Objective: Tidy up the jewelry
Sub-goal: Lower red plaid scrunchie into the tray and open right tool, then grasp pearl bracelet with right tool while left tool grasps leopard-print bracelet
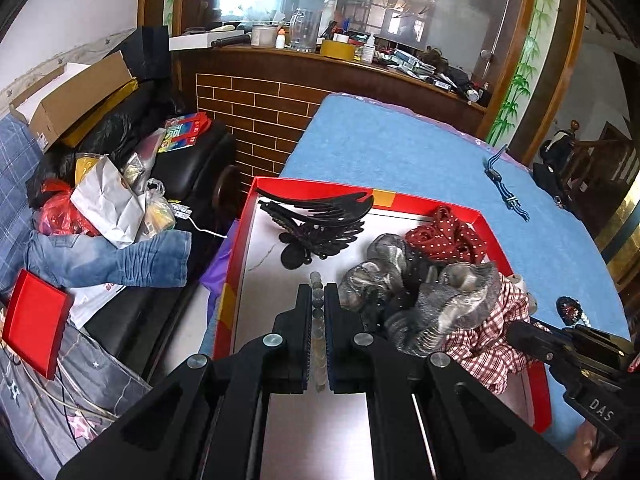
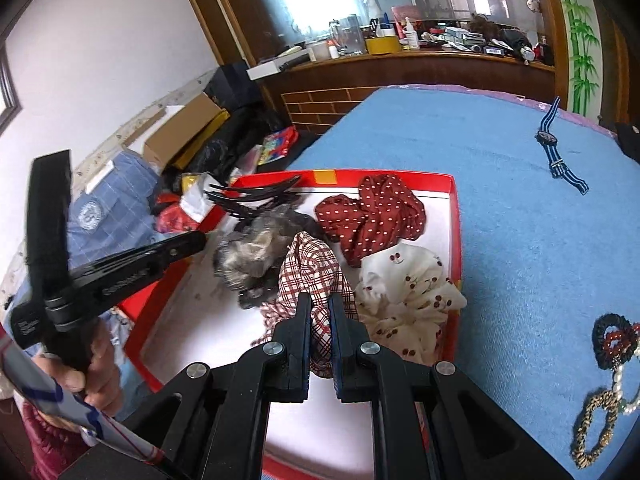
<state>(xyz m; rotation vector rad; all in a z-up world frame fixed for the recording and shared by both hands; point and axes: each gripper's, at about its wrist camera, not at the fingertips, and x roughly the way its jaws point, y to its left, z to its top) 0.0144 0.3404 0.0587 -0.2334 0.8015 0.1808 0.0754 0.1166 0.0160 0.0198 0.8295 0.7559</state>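
A red tray (image 1: 240, 248) with a white floor lies on the blue bed cover. My left gripper (image 1: 318, 292) is shut on a string of pale glass beads (image 1: 316, 280) just above the tray floor. Beyond it lie black hair claws (image 1: 316, 220), silver-grey scrunchies (image 1: 400, 280) and a red dotted scrunchie (image 1: 444, 236). My right gripper (image 2: 320, 300) is shut on a red-and-white checked scrunchie (image 2: 308, 268) inside the tray (image 2: 456, 216). A white cherry-print scrunchie (image 2: 404, 300) sits just to its right. In the right wrist view the left gripper (image 2: 200, 242) is at the left, held by a hand (image 2: 100, 368).
A watch with a blue striped strap (image 2: 560, 152) lies far out on the cover. Beaded and leopard-print hair ties (image 2: 612, 340) with a pearl string lie at the right. Clothes, bags and boxes (image 1: 100, 208) crowd the left beside the bed. A cluttered wooden counter (image 1: 360, 60) stands behind.
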